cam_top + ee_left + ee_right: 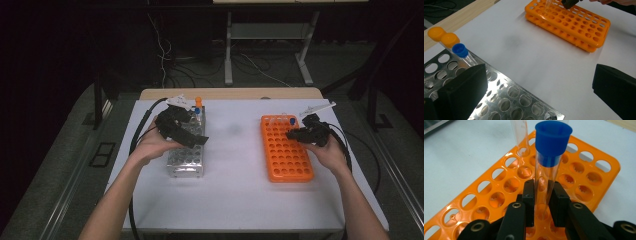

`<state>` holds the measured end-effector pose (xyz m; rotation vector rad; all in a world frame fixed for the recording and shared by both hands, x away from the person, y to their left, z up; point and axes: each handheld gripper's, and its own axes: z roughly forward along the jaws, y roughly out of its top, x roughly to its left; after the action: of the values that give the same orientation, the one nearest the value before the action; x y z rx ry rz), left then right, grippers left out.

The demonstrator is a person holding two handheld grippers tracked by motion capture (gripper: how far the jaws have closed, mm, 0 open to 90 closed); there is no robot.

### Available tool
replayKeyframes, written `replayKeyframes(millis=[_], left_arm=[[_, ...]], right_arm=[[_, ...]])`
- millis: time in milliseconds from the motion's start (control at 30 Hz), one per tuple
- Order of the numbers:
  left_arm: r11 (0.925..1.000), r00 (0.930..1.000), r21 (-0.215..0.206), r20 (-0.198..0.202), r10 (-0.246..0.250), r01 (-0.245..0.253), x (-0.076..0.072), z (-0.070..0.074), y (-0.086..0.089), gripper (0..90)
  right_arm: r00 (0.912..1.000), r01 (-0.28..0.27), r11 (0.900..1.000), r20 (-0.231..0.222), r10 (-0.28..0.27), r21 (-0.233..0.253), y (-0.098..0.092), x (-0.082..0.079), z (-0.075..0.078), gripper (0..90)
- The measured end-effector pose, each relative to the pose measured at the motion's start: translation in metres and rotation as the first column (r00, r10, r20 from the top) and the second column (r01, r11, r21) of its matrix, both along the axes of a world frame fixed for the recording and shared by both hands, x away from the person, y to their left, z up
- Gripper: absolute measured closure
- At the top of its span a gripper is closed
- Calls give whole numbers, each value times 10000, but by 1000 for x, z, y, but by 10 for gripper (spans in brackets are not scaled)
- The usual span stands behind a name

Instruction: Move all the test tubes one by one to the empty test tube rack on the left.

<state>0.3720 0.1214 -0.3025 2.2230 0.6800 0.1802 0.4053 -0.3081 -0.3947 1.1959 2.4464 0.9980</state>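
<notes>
My right gripper (541,197) is shut on a clear tube with a blue cap (552,142), held upright over the far end of the orange rack (499,192); the tube's lower end reaches down to a hole. A second clear tube (520,137) stands in that rack just beyond. In the high view the right gripper (292,133) is at the orange rack's (286,155) far end. My left gripper (539,87) stands wide open above the metal rack (506,100), holding nothing. Two orange-capped tubes (442,36) and a blue-capped tube (460,50) stand in the metal rack's far end.
The white table top (235,170) lies between the metal rack (185,162) on the left and the orange rack on the right. A wooden strip (230,93) runs along the table's far edge. Cables trail from both grippers off the near sides.
</notes>
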Motion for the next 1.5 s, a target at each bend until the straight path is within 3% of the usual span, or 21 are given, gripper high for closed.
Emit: replayKeyframes(millis=[233, 433, 900, 1100, 1500], left_arm=[[10000, 10000, 45, 13, 8, -8, -1, 1, 0, 0], [10000, 10000, 7, 39, 3, -3, -3, 4, 0, 0], [9995, 9995, 79, 74, -320, 320, -8, 8, -11, 0], [9982, 9982, 155, 128, -586, 584, -10, 11, -19, 0], [9933, 9934, 208, 148, -1137, 1134, -15, 16, -36, 0]], right_arm=[[9989, 84, 9999, 460, -78, -128, 0, -6, 18, 757], [9980, -25, 10000, 630, 21, 65, 1, -14, 34, 757], [9915, -1113, 9928, 720, 1080, 438, 20, -44, 60, 757], [9825, -1765, 9835, 677, 1736, 393, 40, -53, 63, 757], [9540, -2958, 9549, 577, 2941, 242, 82, -64, 66, 757]])
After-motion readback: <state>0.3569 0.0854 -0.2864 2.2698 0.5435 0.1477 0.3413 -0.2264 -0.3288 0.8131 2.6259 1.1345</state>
